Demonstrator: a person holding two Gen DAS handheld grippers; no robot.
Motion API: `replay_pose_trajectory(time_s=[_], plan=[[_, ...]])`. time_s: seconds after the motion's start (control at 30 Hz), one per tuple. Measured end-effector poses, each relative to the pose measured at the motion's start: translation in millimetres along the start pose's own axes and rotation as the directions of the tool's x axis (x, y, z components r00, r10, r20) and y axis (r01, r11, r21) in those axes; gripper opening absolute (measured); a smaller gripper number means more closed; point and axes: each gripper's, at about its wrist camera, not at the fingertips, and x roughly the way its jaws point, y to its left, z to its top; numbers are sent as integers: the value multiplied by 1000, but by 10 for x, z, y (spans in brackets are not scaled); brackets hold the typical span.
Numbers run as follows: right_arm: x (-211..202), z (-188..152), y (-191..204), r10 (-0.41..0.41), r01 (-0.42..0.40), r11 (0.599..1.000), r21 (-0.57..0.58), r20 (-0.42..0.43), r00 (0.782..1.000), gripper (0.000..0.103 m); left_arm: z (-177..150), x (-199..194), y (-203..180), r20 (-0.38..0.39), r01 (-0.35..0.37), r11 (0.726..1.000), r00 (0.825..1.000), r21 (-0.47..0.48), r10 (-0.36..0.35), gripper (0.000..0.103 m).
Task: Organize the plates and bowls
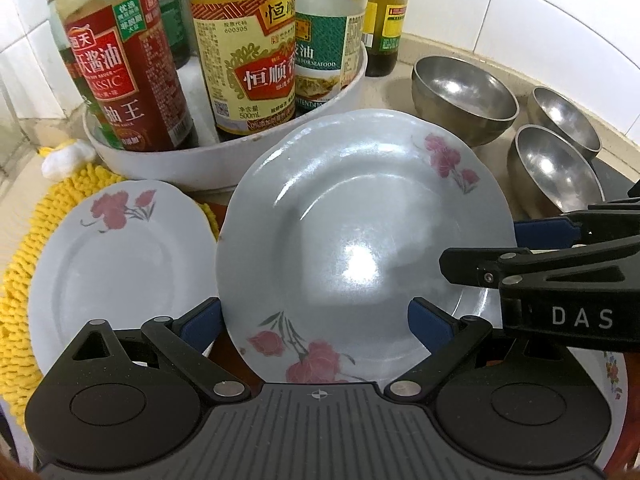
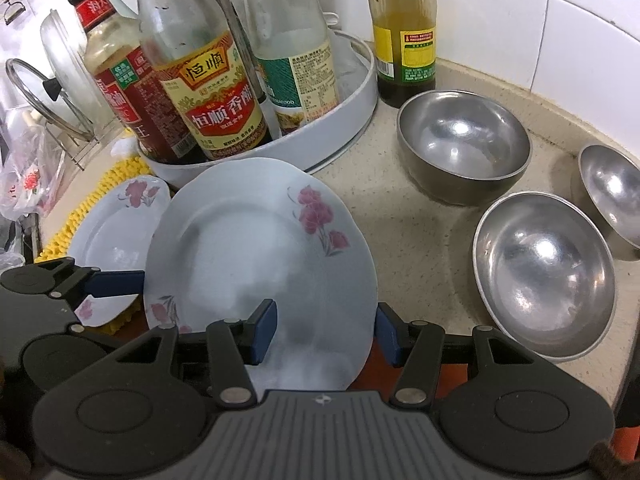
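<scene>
Glossy glazed ceramic on the big plate (image 1: 360, 216) and small plate (image 1: 120, 256). Brushed, dully shining metal on the bowls (image 2: 464, 148). Shaggy yellow cloth on the mat (image 1: 20, 280). Speckled matt stone on the counter (image 2: 420, 232). Glass bottles (image 1: 240, 40), paper-labelled.

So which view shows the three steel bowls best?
The right wrist view: the large bowl, the near bowl and most of the third show unobstructed. In the left wrist view they sit small at the edge, the right gripper covering part of one.
</scene>
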Motion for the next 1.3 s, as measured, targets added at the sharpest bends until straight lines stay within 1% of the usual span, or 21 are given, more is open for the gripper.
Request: replay_pose_trajectory(time_s=[0.37, 0.6, 0.8, 0.83, 0.87, 0.9, 0.93, 0.97, 1.0, 1.03, 1.07, 1.1, 1.13, 1.17, 1.2, 1.23, 1.3], plan=[[-138, -68, 50, -6, 6, 1000, 6, 13, 1000, 49, -20, -71, -42, 15, 14, 1000, 1000, 26, -14, 99], [-266, -144, 40, -26, 25, 999, 33, 23, 999, 49, -57, -121, -122, 21, 36, 997, 999, 69, -37, 99], [-402, -257, 17, -47, 45, 997, 66, 27, 999, 49, -102, -124, -235, 10, 66, 991, 998, 119, -68, 99], [-419, -277, 16, -52, 50, 996, 71, 27, 998, 49, -111, -126, -257, 9, 75, 989, 997, 130, -77, 93], [-440, -303, 9, -58, 56, 995, 79, 27, 998, 49, -121, -160, -306, 13, 145, 975, 989, 166, -150, 83], [-457, -326, -1, -63, 61, 994, 86, 27, 998, 49, -130, -195, -391, -9, 220, 955, 975, 199, -223, 72], [-475, -348, -9, -64, 62, 994, 93, 27, 998, 48, -165, -254, -513, 22, 171, 954, 983, 247, -182, 72], [-503, -370, -17, -31, 28, 994, 104, 34, 999, 45, -202, -288, -633, 56, 120, 938, 988, 326, -146, 75], [-523, -379, -5, 6, -10, 994, 113, 32, 999, 40, -220, -276, -668, 50, 120, 928, 988, 352, -146, 88], [-522, -378, 5, -13, 11, 990, 141, 13, 1000, 39, -216, -249, -629, 19, 158, 931, 985, 329, -174, 87], [-507, -385, -14, -26, 26, 986, 165, -5, 1000, 39, -204, -223, -532, -8, 206, 938, 977, 280, -212, 81], [-496, -412, -45, -34, 36, 986, 165, -13, 999, 38, -190, -212, -425, -18, 228, 943, 973, 243, -231, 76], [-489, -463, -87, -67, 71, 983, 169, -27, 997, 38, -169, -221, -321, -19, 229, 949, 973, 214, -231, 82], [-484, -511, -136, -98, 103, 979, 179, -36, 995, 38, -158, -235, -206, -18, 221, 958, 975, 184, -221, 83], [-483, -559, -202, -100, 107, 974, 198, -43, 994, 38, -155, -247, -96, -17, 214, 964, 977, 159, -214, 84], [-485, -607, -268, -83, 91, 969, 230, -45, 996, 38, -148, -252, -2, -22, 207, 967, 978, 147, -206, 84], [-481, -648, -312, -83, 88, 965, 247, -33, 996, 38, -189, -221, 125, -50, 178, 975, 984, 133, -173, 84]])
